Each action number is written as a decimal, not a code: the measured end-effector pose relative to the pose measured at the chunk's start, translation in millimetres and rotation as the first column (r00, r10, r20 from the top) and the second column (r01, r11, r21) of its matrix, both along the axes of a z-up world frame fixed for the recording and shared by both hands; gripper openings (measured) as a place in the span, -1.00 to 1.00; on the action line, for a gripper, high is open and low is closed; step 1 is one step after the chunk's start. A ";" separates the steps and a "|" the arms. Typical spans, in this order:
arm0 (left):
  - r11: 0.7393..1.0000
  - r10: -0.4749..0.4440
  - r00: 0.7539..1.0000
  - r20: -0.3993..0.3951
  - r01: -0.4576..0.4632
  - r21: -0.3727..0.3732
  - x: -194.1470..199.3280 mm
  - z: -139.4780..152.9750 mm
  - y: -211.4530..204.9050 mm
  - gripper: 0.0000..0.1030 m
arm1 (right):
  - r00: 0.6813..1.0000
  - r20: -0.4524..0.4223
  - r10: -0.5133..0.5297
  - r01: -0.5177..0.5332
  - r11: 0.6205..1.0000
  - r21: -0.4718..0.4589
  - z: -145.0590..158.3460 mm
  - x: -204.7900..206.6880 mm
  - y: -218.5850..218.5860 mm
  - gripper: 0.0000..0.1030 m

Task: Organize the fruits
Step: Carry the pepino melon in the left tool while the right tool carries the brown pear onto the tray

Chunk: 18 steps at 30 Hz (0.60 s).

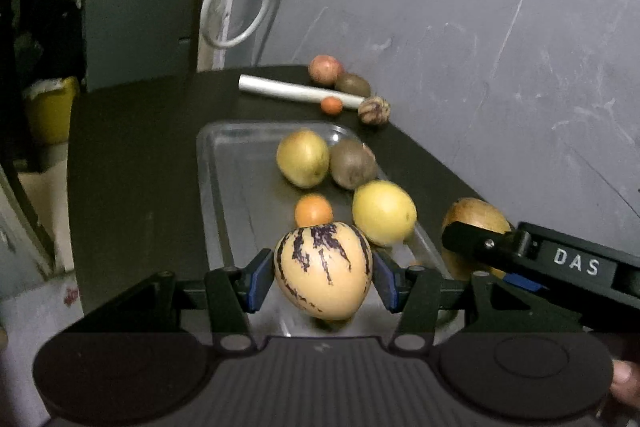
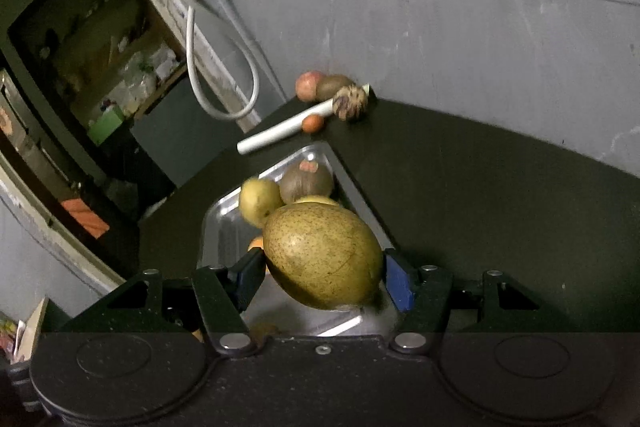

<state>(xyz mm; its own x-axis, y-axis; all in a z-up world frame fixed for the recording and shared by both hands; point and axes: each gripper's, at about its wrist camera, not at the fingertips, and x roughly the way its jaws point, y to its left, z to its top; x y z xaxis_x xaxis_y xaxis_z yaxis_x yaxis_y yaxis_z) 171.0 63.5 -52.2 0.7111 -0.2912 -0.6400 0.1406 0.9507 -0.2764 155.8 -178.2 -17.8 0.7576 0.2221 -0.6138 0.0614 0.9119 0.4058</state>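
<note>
Left wrist view: left gripper (image 1: pixel 323 273) clamped on a striped cream fruit (image 1: pixel 323 269), blue pads touching both its sides, held above the near end of a metal tray (image 1: pixel 216 163) on a dark table (image 1: pixel 132 155). Tray contents: two yellowish fruits, a brown fruit, a small orange one; motion-blurred. Right gripper (image 1: pixel 516 259) entered at right, covering much of a speckled green-yellow fruit (image 1: pixel 476 215). Right wrist view: right gripper (image 2: pixel 324 277) gripped that fruit (image 2: pixel 322 261) on both sides, pointing downward over the tray (image 2: pixel 224 227); the fruit hid most tray contents. Beyond the tray: a white tube (image 2: pixel 280 131) and several small fruits by the wall.
</note>
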 end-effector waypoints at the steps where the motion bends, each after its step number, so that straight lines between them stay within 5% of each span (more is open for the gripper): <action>1: 1.000 0.002 1.000 -0.008 -0.002 -0.005 -4.5 -2.3 0.0 0.10 | 1.000 -0.005 0.003 -0.003 1.000 -0.002 -1.2 -2.0 0.1 0.26; 18: 1.000 -0.008 0.996 -0.094 0.006 -0.027 -12.3 -24.5 -8.6 0.11 | 0.992 -0.115 0.058 -0.064 0.997 -0.051 -22.1 0.0 2.3 0.26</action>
